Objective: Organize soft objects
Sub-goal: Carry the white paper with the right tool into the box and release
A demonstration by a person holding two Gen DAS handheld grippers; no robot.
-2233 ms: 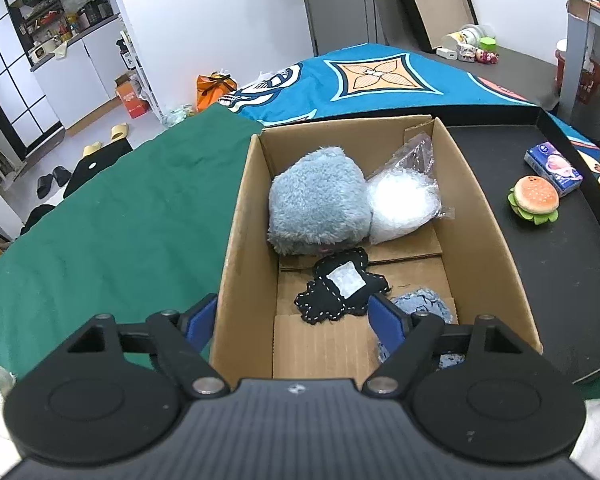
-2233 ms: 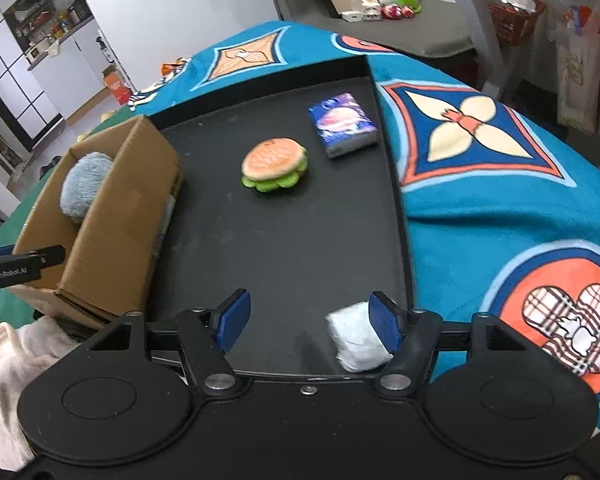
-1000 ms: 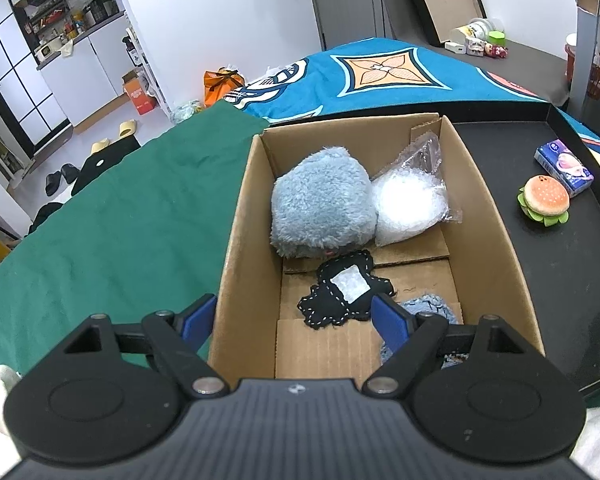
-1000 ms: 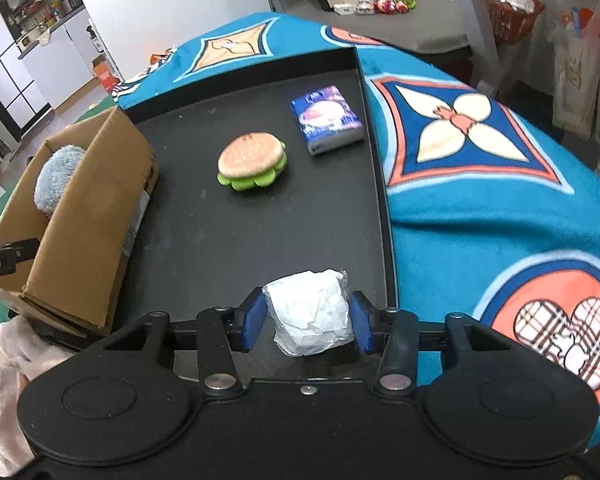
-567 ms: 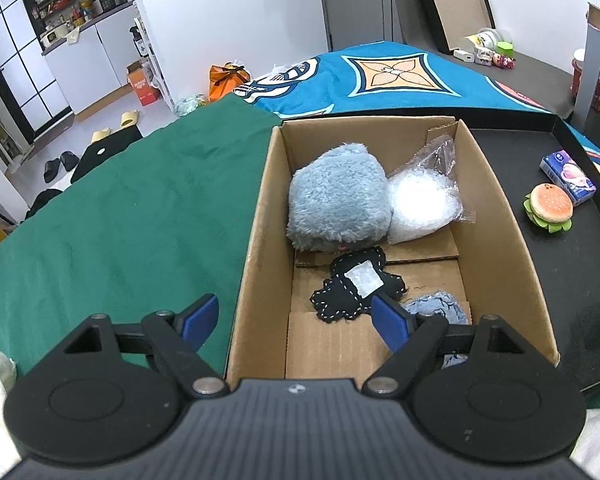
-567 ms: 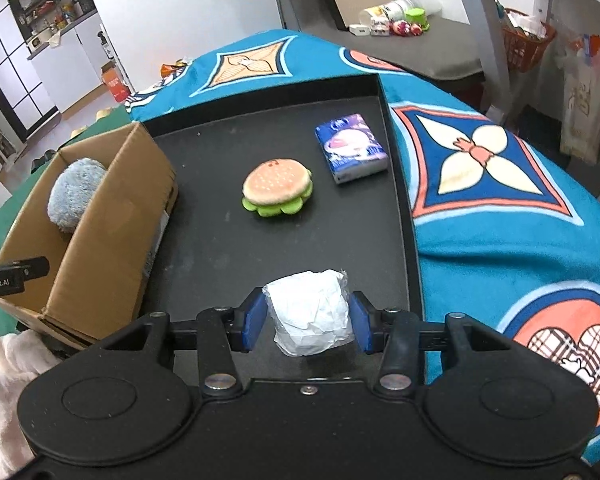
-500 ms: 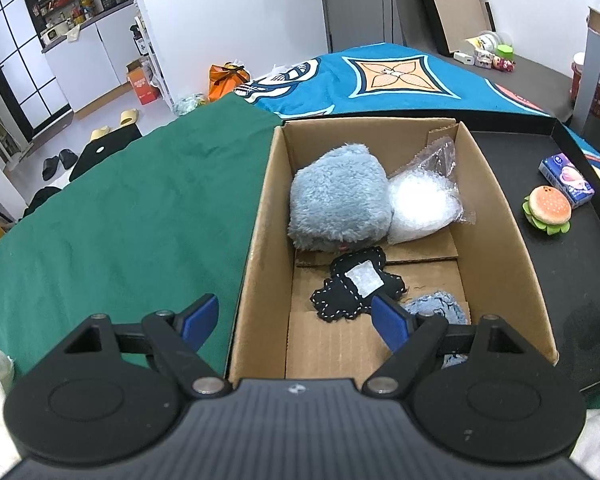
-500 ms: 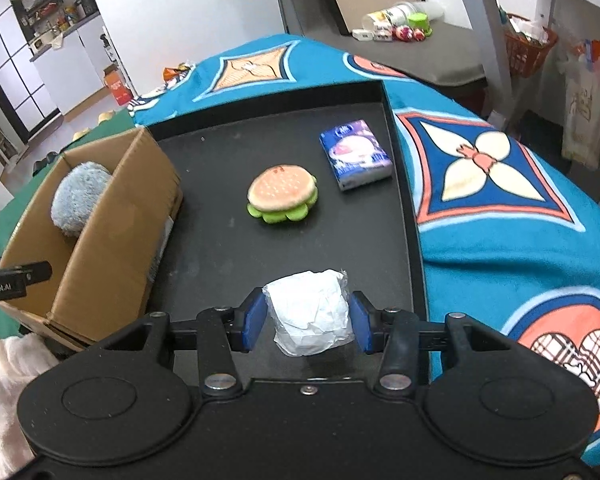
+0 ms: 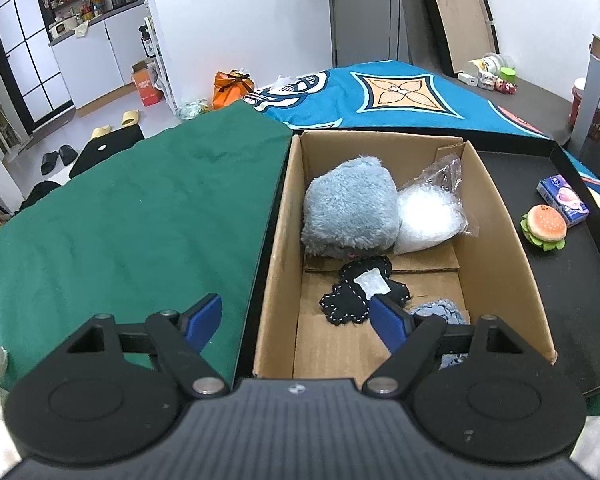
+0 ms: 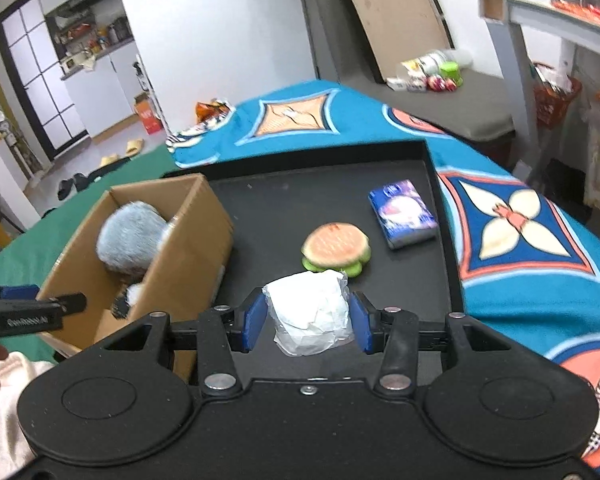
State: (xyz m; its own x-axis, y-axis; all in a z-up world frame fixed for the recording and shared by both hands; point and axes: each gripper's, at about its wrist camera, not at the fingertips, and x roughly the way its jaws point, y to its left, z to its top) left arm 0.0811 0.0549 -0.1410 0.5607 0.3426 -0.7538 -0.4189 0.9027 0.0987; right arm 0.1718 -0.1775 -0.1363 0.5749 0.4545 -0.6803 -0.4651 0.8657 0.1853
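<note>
Burger toy and tissue pack (both loose) flank the cardboard box.

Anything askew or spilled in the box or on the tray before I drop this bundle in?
Nothing stands out. The cardboard box sits upright with its soft items inside, and the burger toy and tissue pack rest on the black tray. The right gripper holds the white bundle.

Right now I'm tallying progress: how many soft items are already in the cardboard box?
4 visible: fluffy blue plush at the back, clear bag of stuffing beside it, black stitched patch mid-floor, grey-blue fabric piece partly hidden by the left gripper. More may be hidden.
</note>
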